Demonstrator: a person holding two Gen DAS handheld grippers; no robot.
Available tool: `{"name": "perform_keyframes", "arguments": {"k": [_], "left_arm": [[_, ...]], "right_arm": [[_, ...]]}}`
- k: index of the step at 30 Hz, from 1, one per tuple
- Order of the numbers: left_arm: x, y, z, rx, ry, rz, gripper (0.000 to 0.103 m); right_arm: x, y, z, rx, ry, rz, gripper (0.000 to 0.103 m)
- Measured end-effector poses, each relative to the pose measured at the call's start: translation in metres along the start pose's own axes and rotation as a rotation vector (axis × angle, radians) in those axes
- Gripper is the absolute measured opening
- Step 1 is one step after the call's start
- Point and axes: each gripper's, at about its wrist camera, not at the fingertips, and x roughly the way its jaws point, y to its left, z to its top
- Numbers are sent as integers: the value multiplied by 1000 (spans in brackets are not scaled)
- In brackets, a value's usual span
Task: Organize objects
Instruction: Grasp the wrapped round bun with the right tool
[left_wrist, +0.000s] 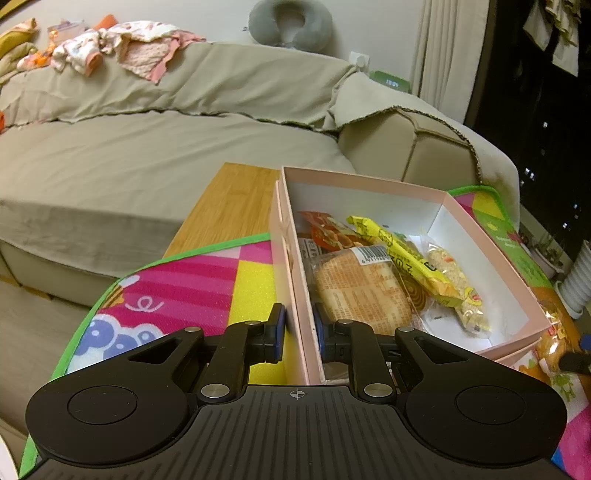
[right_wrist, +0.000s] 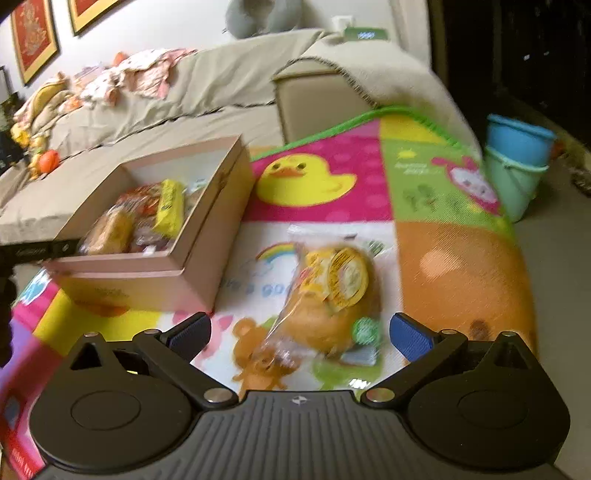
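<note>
left tongs (left_wrist: 298, 332): clamped on the near left wall of the pink box (left_wrist: 491, 254), one pad outside the wall, one inside.
right tongs (right_wrist: 300, 334): spread wide, gripping nothing; blue pads either side of the bagged bun, not touching it.
bagged bun (right_wrist: 332, 299): lies on the play mat just right of the pink box, outside it, near the right tongs. Clear wrapper, yellow round label on top. View is blurred, so no print is readable.
pink box, position: open-topped, sits on the play mat (right_wrist: 458, 266) at its left side, with a second pink layer under it, lid or base, can't tell which.
pink box, contents: round flat bread in clear wrap (left_wrist: 364, 291) at the near left, red snack pack (left_wrist: 325, 230) behind it, long yellow packet (left_wrist: 402, 254) lying diagonally across the middle, clear pack of pale crumbly snack (left_wrist: 454, 277) to its right. Right part of the box floor is bare white.
desk (left_wrist: 229, 206): wooden top showing at the far left past the mat's green edge.
surroundings: beige covered sofa (left_wrist: 155, 147) far behind, clothes heaped along its back, grey neck pillow (left_wrist: 290, 24) on top. Stacked blue and green buckets (right_wrist: 517, 162) on the floor at the far right.
</note>
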Motion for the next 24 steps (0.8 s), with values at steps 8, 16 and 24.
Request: {"name": "perform_keyframes", "arguments": {"k": [8,16,24], "left_arm": [[0,0,0,6,2,2,19],[-1,2,-1,8,-4,-6,19],[-1,3,-1,6,-3,-11,19]], "right_arm": [[38,-3,17,35,11,-136,88],[17,8,8,21,75,-110,57],[-56,33,-17,-25,44,-83,56]]}}
